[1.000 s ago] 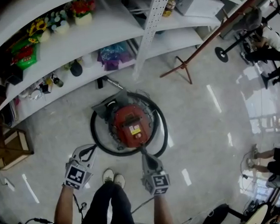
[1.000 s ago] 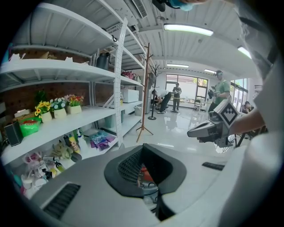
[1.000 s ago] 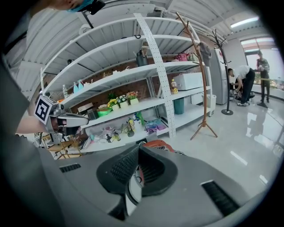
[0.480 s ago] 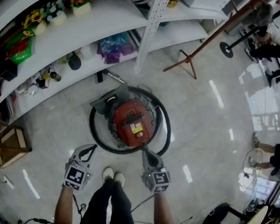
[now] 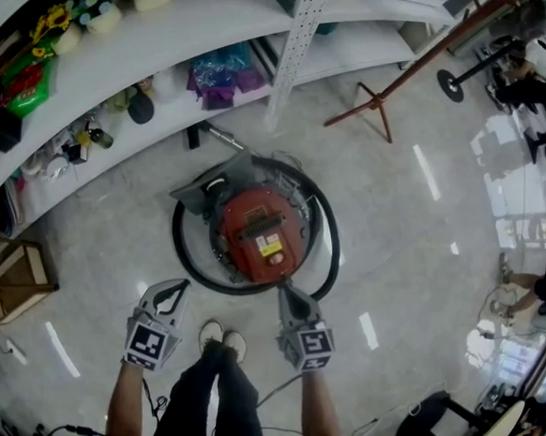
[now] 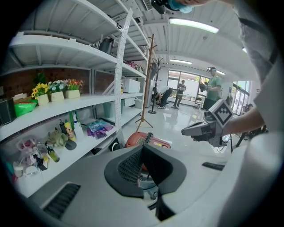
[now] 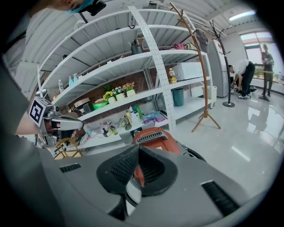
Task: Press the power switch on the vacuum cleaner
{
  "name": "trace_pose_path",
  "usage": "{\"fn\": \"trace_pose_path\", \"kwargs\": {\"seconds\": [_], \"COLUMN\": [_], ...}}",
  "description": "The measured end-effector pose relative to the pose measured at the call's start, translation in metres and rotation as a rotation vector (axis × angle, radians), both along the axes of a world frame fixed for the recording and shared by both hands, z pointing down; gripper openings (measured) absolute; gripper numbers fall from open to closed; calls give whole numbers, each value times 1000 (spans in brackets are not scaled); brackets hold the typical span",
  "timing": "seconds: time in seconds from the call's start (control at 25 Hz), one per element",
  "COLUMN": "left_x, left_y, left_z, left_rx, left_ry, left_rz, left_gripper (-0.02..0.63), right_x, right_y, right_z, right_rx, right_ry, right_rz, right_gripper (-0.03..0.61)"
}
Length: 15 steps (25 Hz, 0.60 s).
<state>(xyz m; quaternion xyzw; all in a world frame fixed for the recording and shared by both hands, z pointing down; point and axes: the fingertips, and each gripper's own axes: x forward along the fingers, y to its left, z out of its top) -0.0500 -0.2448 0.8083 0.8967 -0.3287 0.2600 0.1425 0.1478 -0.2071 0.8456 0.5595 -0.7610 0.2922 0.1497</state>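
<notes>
A red canister vacuum cleaner stands on the floor, ringed by its black hose. My right gripper is shut and empty, its tip just short of the vacuum's near edge. Shut and empty as well, my left gripper hangs over the floor to the left of the hose. In the right gripper view the shut jaws point at the vacuum, with the left gripper off to the side. The left gripper view has its shut jaws in front of the vacuum, and the right gripper at right.
White shelving with flowers, bottles and bags runs behind the vacuum. A wooden coat stand leans at the right. My shoes are just behind the vacuum. People stand at the far right. A wooden chair is at left.
The head view has shifted a little, so the shelves sit higher in the picture. Both grippers and the vacuum keep almost the same places.
</notes>
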Motion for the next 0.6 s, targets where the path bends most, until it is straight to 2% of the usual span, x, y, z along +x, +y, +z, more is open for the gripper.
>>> {"fn": "trace_pose_path", "kwargs": {"seconds": [0.12, 0.6], "left_x": [1, 4], "left_y": [-1, 9], "left_z": [12, 47], "left_rx": [-12, -17], "left_ry": [13, -2], "left_rz": [-23, 10], "left_gripper": [-6, -6], "right_x": [0, 4], "right_y": [-3, -14], "right_z": [18, 63], "right_rx": [-6, -26], "right_ry": [-5, 2], "right_rz": [-5, -2], "right_gripper": [12, 12]}}
